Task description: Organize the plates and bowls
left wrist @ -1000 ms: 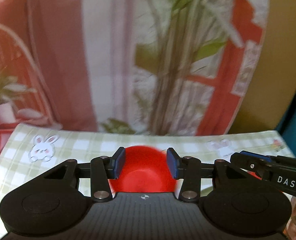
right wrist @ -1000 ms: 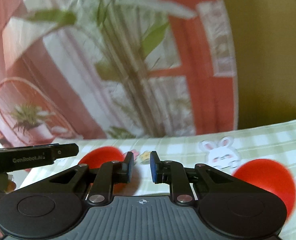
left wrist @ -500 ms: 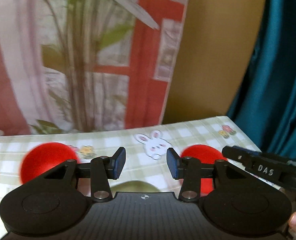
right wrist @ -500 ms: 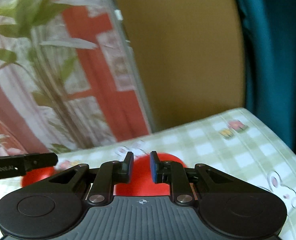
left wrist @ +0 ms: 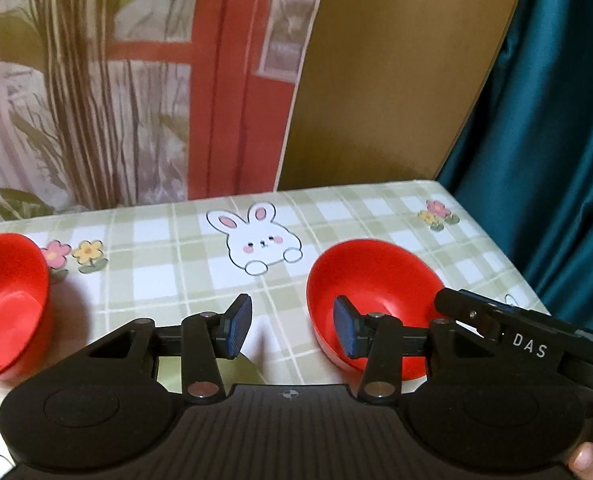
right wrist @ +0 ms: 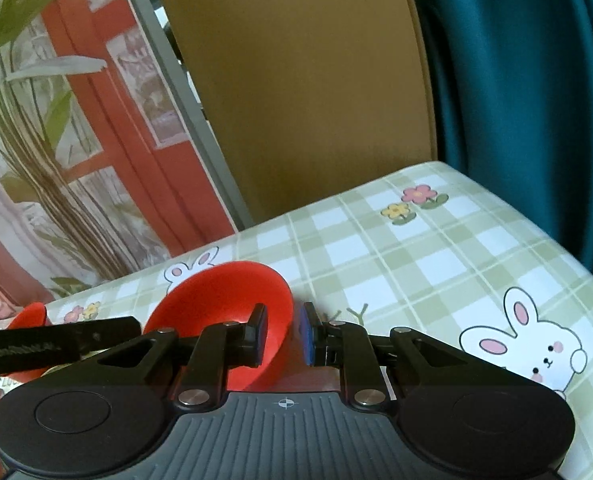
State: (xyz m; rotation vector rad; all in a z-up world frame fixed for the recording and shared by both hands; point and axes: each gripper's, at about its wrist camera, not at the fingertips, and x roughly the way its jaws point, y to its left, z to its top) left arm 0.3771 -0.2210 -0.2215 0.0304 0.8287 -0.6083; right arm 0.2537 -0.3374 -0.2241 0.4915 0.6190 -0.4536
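Two red bowls stand on the checked tablecloth. In the left wrist view one red bowl (left wrist: 370, 280) is right of centre and the other red bowl (left wrist: 8, 300) is at the left edge. My left gripper (left wrist: 292, 332) is open and empty, its right finger over the near-left rim of the right bowl. My right gripper (right wrist: 282, 334) is open, straddling the right rim of that bowl (right wrist: 220, 300), one finger inside, one outside, not clamped. A pale green plate (left wrist: 216, 372) peeks out under the left gripper.
The table (right wrist: 436, 248) carries a green check cloth with rabbit and flower prints. Its right edge drops off beside a teal curtain (right wrist: 536, 80). A brown board (left wrist: 396, 72) and a printed backdrop stand behind the table's far edge.
Both grippers have swung right and come down toward the table. The right bowl is now close, and the right gripper's fingers have come around its rim. The left gripper stays open.
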